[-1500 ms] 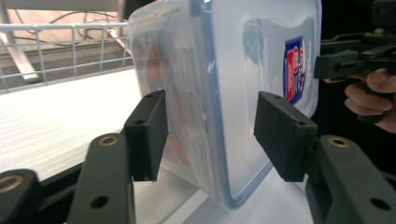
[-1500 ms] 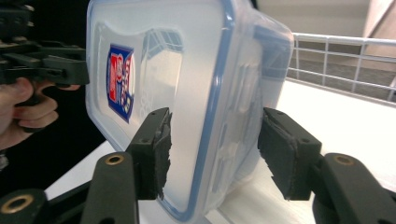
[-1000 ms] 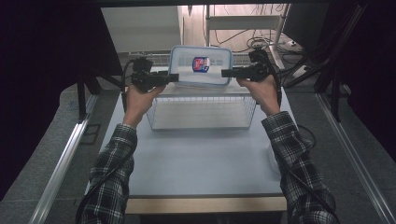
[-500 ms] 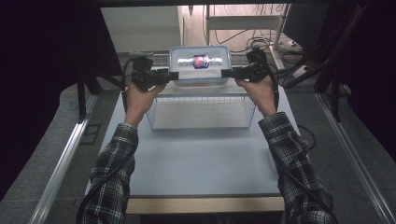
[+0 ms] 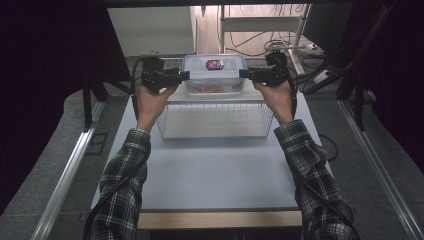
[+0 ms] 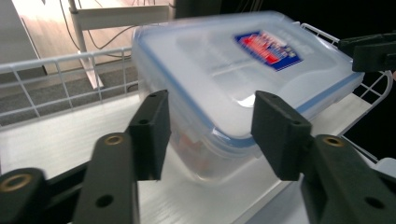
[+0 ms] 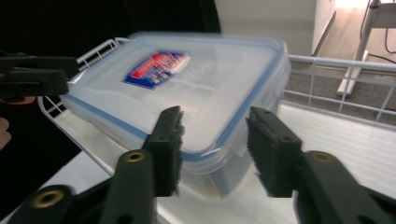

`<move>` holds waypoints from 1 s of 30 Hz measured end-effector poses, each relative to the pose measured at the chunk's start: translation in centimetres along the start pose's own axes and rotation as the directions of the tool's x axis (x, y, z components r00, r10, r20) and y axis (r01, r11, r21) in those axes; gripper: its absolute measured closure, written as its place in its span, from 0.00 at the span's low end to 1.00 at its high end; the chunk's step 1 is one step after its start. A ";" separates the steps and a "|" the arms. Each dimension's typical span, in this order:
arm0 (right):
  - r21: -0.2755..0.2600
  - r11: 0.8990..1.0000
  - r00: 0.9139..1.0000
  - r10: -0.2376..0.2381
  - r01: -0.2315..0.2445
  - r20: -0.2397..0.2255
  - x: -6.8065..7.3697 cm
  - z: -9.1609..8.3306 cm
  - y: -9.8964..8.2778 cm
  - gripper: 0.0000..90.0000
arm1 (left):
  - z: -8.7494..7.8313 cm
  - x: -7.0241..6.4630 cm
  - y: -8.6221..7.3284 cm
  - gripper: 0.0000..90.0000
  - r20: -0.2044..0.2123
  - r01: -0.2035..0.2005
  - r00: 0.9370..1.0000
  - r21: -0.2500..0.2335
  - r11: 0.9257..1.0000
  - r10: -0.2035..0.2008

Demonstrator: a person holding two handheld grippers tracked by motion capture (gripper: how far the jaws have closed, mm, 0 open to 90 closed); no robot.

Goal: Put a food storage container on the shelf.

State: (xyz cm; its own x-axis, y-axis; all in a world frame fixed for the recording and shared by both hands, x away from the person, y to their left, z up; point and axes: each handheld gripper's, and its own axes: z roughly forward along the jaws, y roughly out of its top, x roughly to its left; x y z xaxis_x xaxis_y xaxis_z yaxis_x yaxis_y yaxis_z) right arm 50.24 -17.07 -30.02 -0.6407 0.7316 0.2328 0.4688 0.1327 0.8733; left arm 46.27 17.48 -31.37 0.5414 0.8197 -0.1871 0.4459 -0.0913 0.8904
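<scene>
Lidded plastic container [image 5: 213,75] held above far edge of wire basket [image 5: 215,120] on worktop [image 5: 215,170]. Left tongs [image 5: 186,75] and right tongs [image 5: 242,74], jaws just closing, each clamp one end tab. Lift done; placement remains.

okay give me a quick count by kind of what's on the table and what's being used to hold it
Plastic box with lid: 1
Wire basket: 1
Grippers: 2, the left gripper and the right gripper, one at each end of the box
Total: 4
</scene>
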 end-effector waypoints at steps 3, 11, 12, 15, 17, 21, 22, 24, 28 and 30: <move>-0.004 1.000 1.000 -0.023 0.023 0.014 0.2 -0.1 0.0 0.67 | 0.0 -0.4 0.0 0.57 0.002 -0.004 1.000 -0.003 1.000 0.004; -0.021 0.996 0.996 -0.090 0.091 0.011 0.8 -1.1 -0.3 0.74 | -1.2 -0.5 -0.8 0.59 0.071 0.002 0.997 -0.034 0.999 0.000; -0.023 0.995 0.995 -0.101 0.101 0.012 1.0 -1.3 -0.3 0.75 | -1.4 -0.6 -0.9 0.58 0.071 -0.007 0.997 -0.036 0.999 0.010; -0.028 0.991 0.992 -0.128 0.128 0.007 1.6 -1.9 -0.6 0.75 | -2.0 -1.0 -1.6 0.53 0.083 -0.019 0.996 -0.048 0.999 0.023; -0.026 0.989 0.989 -0.148 0.148 -0.002 1.9 -2.3 -1.0 0.73 | -2.3 -1.1 -2.2 0.49 0.087 -0.026 0.996 -0.051 0.998 0.030; -0.012 0.983 0.983 -0.184 0.183 -0.012 2.4 -2.8 -2.1 0.63 | -2.8 -1.4 -3.6 0.39 0.106 -0.041 0.993 -0.053 0.998 0.046; -0.013 0.981 0.981 -0.191 0.191 -0.009 2.5 -3.0 -2.5 0.61 | -2.9 -1.6 -3.9 0.38 0.116 -0.052 0.992 -0.048 0.998 0.057; -0.012 0.979 0.979 -0.203 0.202 -0.018 2.7 -3.3 -3.1 0.55 | -3.2 -2.0 -4.7 0.34 0.141 -0.065 0.988 -0.041 0.997 0.070; -0.016 0.980 0.979 -0.200 0.199 -0.035 2.8 -3.8 -4.4 0.45 | -3.7 -3.2 -6.0 0.28 0.160 -0.101 0.982 -0.031 0.994 0.104; -0.014 0.980 0.979 -0.201 0.200 -0.045 3.0 -4.0 -5.0 0.40 | -4.1 -3.8 -6.6 0.25 0.173 -0.110 0.978 -0.032 0.993 0.114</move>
State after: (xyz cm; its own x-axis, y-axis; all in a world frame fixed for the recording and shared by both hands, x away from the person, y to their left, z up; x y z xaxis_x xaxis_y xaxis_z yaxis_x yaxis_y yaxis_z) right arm 43.50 -18.19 -31.97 -0.7482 0.6596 0.0718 0.3228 0.2673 0.9079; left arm 38.34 17.33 -34.85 0.7038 0.6936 -0.1537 0.3611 -0.1629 0.9182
